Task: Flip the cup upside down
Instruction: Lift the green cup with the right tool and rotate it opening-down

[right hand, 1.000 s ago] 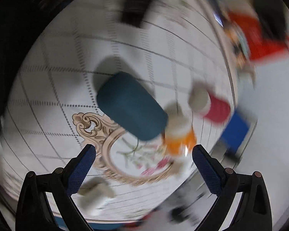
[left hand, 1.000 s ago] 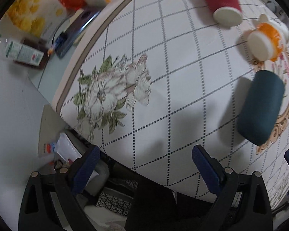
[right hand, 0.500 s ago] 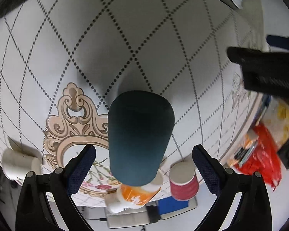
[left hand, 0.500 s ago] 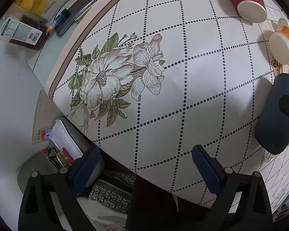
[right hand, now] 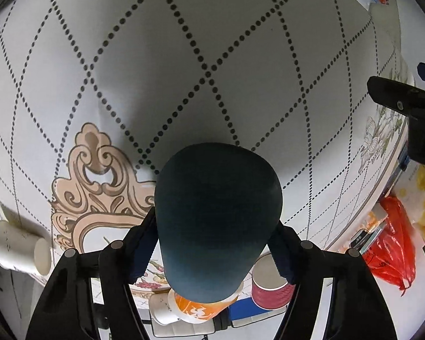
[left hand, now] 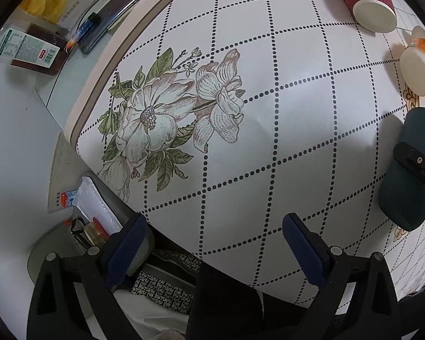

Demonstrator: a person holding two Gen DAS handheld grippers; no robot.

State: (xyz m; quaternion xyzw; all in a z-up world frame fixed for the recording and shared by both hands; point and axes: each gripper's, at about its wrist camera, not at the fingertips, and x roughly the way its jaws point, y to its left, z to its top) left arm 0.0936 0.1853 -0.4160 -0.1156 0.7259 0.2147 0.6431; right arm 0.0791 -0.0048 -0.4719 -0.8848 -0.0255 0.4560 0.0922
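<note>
**Right gripper closing around the teal cup**

The right gripper (right hand: 214, 243) is clasping a dark teal cup (right hand: 216, 212) between its blue pads, which appear to be touching the cup's sides, though shadow is blurring the contact. The cup is sitting over a dotted-diamond tablecloth (right hand: 212, 42). The left gripper (left hand: 212, 240) is hanging wide apart and empty near the table's edge, well apart from the cup (left hand: 410, 175).

Soft, even indoor light falls on the patterned worktop (left hand: 269, 147), both views sharp and free of motion blur. A broad soft shadow spreads beyond the dark teal cup (right hand: 218, 215). Fisheye distortion bows the dotted grid, and black vignetting rings each frame's corners.
</note>
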